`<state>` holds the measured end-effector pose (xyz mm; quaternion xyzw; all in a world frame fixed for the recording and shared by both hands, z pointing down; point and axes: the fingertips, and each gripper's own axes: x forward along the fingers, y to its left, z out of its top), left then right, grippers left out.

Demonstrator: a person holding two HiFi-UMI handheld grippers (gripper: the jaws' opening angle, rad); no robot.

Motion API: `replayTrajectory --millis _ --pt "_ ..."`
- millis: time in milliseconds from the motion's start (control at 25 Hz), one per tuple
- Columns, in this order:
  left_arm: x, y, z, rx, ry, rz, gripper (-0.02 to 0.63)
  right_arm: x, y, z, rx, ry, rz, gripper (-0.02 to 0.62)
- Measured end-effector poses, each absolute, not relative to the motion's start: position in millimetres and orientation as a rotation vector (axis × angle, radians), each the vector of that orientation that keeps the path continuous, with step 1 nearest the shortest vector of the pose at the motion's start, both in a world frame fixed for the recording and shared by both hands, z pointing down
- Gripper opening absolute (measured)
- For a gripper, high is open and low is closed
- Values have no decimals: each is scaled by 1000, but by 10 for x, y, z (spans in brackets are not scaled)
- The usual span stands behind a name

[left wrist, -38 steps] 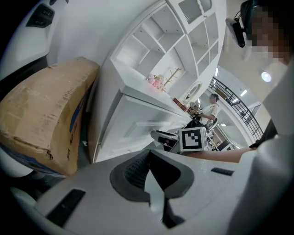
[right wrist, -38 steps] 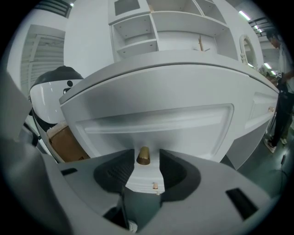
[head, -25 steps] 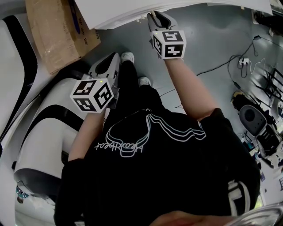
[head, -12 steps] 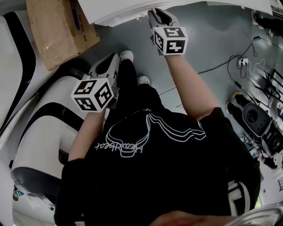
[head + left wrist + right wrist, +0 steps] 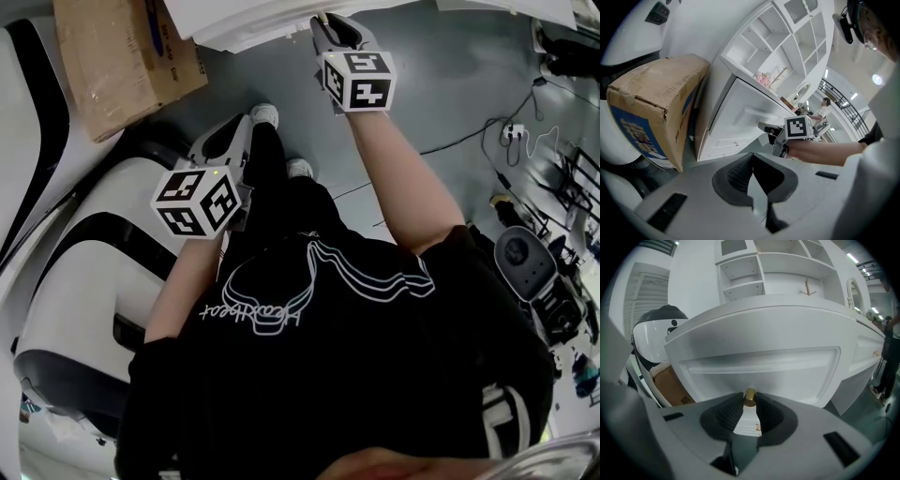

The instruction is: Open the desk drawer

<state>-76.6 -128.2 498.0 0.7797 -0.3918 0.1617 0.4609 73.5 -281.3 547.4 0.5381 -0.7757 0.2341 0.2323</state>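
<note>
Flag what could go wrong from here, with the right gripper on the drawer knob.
1. The right gripper pinches the small round knob only at its jaw tips. An off-axis or jerky pull might slip it free.
2. The person's legs stand close below the desk edge, so the drawer front could run into them as it comes out.

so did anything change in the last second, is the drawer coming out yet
Nothing visibly changed. The right gripper stays shut on the brass knob of the drawer, which has not visibly come out. The left gripper stays shut and empty. Only the head view itself drifted slightly.
</note>
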Motion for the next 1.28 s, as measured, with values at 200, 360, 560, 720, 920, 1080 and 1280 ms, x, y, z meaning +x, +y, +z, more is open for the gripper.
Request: replayTrajectory --millis 200,360,560,720,920,1080,1280 --pt "-734 -1186 4983 1913 -977 387 5 755 -2728 5473 1468 -2141 640 91" --pt "-710 -1094 5006 1906 -990 384 5 760 -2669 5485 1463 -2147 622 91" --pt "-692 -979 4990 1906 -1008 370 5 773 -2570 5483 1456 -2156 613 91" --pt "-686 -907 4997 1898 -1029 359 5 787 -2489 5490 1438 -2163 595 91" --pt "-642 -823 4970 1888 -1050 340 5 816 -2404 5494 1426 -2170 581 91" --pt "-623 -728 4900 1896 -1064 329 5 815 -2340 5481 1412 -2179 559 89" --pt "-654 -593 4871 1892 -1090 309 5 837 -2240 5491 1395 -2176 539 89"
